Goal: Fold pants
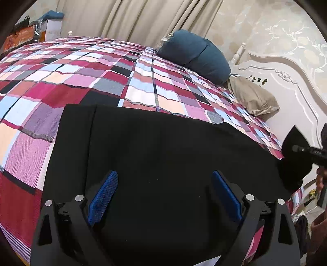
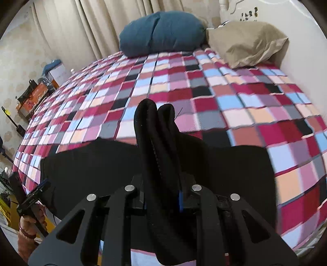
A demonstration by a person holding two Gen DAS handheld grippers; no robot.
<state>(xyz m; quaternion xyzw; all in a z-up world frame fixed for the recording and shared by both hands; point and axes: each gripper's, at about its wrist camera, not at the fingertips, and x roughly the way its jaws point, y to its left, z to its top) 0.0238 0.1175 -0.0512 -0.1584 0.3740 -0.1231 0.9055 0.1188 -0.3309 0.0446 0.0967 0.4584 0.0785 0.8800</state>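
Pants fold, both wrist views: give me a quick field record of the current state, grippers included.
surface: bed with checked cover
garment: black pants spread flat near the bed's front edge
left gripper: open, over the pants, nothing between its pads
right gripper: shut on a bunched fold of the pants, fabric sticking up past the fingers
pillows: blue pillow and tan pillow at the headboard, apart from the pants
fold status: in progress

Bed: checked cover (image 1: 143, 81) in red, pink, blue and black
Head end: blue pillow (image 2: 161, 33) beside beige pillow (image 2: 247, 44), against white carved headboard (image 1: 286, 86)
Far side: cream curtains (image 1: 143, 18)
Wall: pale floral wallpaper (image 1: 286, 26)
Foot corner: stacked boxes (image 1: 30, 32)
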